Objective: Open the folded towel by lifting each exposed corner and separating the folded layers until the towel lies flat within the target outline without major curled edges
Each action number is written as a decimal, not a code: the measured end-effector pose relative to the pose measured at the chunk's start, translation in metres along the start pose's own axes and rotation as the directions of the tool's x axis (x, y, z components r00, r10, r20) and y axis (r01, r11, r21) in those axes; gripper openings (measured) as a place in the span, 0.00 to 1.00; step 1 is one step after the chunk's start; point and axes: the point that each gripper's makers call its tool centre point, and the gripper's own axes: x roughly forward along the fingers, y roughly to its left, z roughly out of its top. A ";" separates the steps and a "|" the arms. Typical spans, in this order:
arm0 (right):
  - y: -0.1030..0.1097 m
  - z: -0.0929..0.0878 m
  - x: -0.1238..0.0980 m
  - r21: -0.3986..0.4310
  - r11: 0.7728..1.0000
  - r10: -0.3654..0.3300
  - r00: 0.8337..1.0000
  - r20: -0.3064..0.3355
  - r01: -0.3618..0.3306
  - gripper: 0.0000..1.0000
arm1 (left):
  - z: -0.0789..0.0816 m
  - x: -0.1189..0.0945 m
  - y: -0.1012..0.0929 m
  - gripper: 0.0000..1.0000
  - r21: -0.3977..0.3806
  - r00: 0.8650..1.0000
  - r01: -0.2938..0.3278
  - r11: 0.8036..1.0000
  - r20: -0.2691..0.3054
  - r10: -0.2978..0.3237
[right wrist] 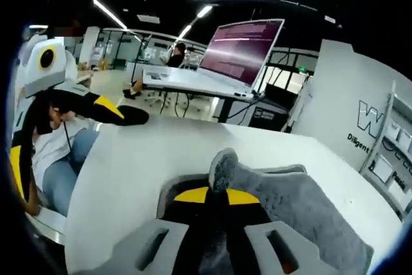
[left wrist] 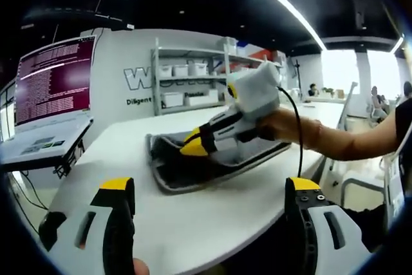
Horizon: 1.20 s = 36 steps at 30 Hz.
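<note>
A grey towel [left wrist: 193,175] lies folded on the white table [left wrist: 129,152]. In the left gripper view my left gripper [left wrist: 209,201] hovers above the table's near edge, short of the towel, jaws wide open with nothing between them. My right gripper [left wrist: 193,146], held by a hand from the right, has its yellow tips down at the towel's near-left part. In the right gripper view my right gripper [right wrist: 217,195] is shut on a raised fold of the towel [right wrist: 302,214], which bulges up between the tips. One of the left gripper's fingers [right wrist: 109,111] shows at the left.
A laptop with a purple screen [left wrist: 55,78] stands on a side desk left of the table, also seen as the purple screen [right wrist: 241,49]. A shelf with white bins [left wrist: 187,82] stands behind the table by a white lettered panel. People sit far off.
</note>
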 end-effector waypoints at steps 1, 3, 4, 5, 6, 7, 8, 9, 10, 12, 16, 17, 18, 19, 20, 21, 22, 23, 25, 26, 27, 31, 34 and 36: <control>-0.004 -0.001 -0.002 -0.006 1.000 -0.010 1.000 -0.006 0.010 0.04 | 0.000 0.000 -0.001 0.95 0.003 1.000 0.005 1.000 0.000 -0.005; -0.011 -0.002 -0.007 -0.014 0.999 -0.029 1.000 -0.008 0.029 0.04 | -0.001 0.002 -0.002 0.95 0.005 1.000 0.007 1.000 -0.003 -0.007; -0.015 -0.002 -0.009 -0.015 0.999 -0.036 0.999 -0.010 0.036 0.03 | -0.001 0.003 -0.002 0.95 0.006 1.000 0.009 1.000 -0.008 -0.009; -0.020 -0.002 -0.012 -0.014 0.999 -0.047 0.999 -0.009 0.047 0.03 | -0.002 0.003 -0.003 0.95 0.006 1.000 0.010 1.000 -0.011 -0.010; -0.026 -0.003 -0.016 -0.020 0.998 -0.063 0.998 -0.012 0.063 0.03 | -0.003 0.004 -0.003 0.95 0.006 1.000 0.011 1.000 -0.013 -0.011; -0.028 -0.003 -0.017 -0.023 0.997 -0.068 0.998 -0.015 0.067 0.03 | -0.003 0.004 -0.003 0.95 0.006 1.000 0.012 1.000 -0.014 -0.011; -0.033 -0.005 -0.020 -0.031 0.996 -0.080 0.997 -0.021 0.079 0.03 | -0.003 0.004 -0.002 0.95 0.006 1.000 0.013 1.000 -0.016 -0.013; -0.037 -0.006 -0.024 -0.031 0.995 -0.092 0.995 -0.022 0.091 0.03 | -0.003 0.004 -0.002 0.95 0.008 1.000 0.015 1.000 -0.017 -0.015; -0.043 -0.007 -0.028 -0.027 0.994 -0.107 0.994 -0.022 0.106 0.03 | -0.003 0.005 -0.002 0.95 0.010 1.000 0.017 1.000 -0.018 -0.016; -0.051 -0.010 -0.035 -0.027 0.992 -0.127 0.992 -0.025 0.126 0.03 | -0.003 0.005 -0.001 0.95 0.010 1.000 0.018 1.000 -0.021 -0.018; -0.067 -0.016 -0.048 -0.018 0.986 -0.164 0.986 -0.031 0.164 0.03 | -0.003 0.005 0.001 0.95 0.010 1.000 0.014 1.000 -0.027 -0.014; -0.071 -0.019 -0.053 -0.015 0.985 -0.171 0.985 -0.035 0.171 0.03 | -0.004 0.005 0.002 0.95 0.008 1.000 0.011 1.000 -0.027 -0.011; -0.075 -0.021 -0.056 -0.013 0.984 -0.180 0.983 -0.037 0.179 0.03 | -0.004 0.005 0.002 0.95 0.006 1.000 0.010 1.000 -0.029 -0.010; -0.079 -0.023 -0.061 -0.012 0.981 -0.192 0.981 -0.038 0.192 0.03 | -0.005 0.005 0.003 0.95 0.005 0.999 0.011 1.000 -0.032 -0.011; -0.083 -0.025 -0.065 -0.011 0.979 -0.202 0.979 -0.040 0.202 0.03 | -0.005 0.005 0.003 0.96 0.005 0.999 0.011 1.000 -0.035 -0.011; -0.087 -0.028 -0.070 -0.009 0.977 -0.211 0.977 -0.042 0.211 0.03 | -0.006 0.005 0.004 0.96 0.004 0.999 0.010 1.000 -0.036 -0.010; -0.091 -0.030 -0.074 -0.008 0.975 -0.221 0.974 -0.043 0.220 0.03 | -0.005 0.005 0.005 0.96 0.001 0.999 0.007 1.000 -0.036 -0.007; -0.095 -0.032 -0.079 -0.008 0.973 -0.232 0.972 -0.047 0.231 0.03 | -0.005 0.005 0.006 0.96 0.001 0.999 0.005 1.000 -0.035 -0.005; -0.104 -0.037 -0.091 -0.008 0.966 -0.258 0.965 -0.053 0.258 0.03 | -0.005 0.004 0.007 0.96 0.000 0.999 0.004 1.000 -0.034 -0.004; -0.108 -0.039 -0.096 -0.007 0.964 -0.267 0.962 -0.055 0.267 0.03 | -0.005 0.004 0.006 0.96 0.000 0.999 0.005 1.000 -0.034 -0.005; -0.110 -0.040 -0.097 -0.006 0.963 -0.270 0.961 -0.056 0.271 0.03 | -0.005 0.004 0.006 0.96 -0.001 0.999 0.004 1.000 -0.033 -0.004; -0.126 -0.047 -0.118 -0.001 0.948 -0.317 0.946 -0.062 0.318 0.03 | -0.005 0.004 0.007 0.96 -0.001 0.999 0.004 1.000 -0.037 -0.004; -0.141 -0.050 -0.140 0.004 0.925 -0.379 0.924 -0.043 0.379 0.03 | -0.005 0.004 0.008 0.96 -0.004 0.999 0.002 1.000 -0.035 -0.002; -0.147 -0.053 -0.150 0.008 0.915 -0.403 0.914 -0.046 0.404 0.03 | -0.005 0.003 0.008 0.96 -0.005 0.999 0.000 1.000 -0.037 0.000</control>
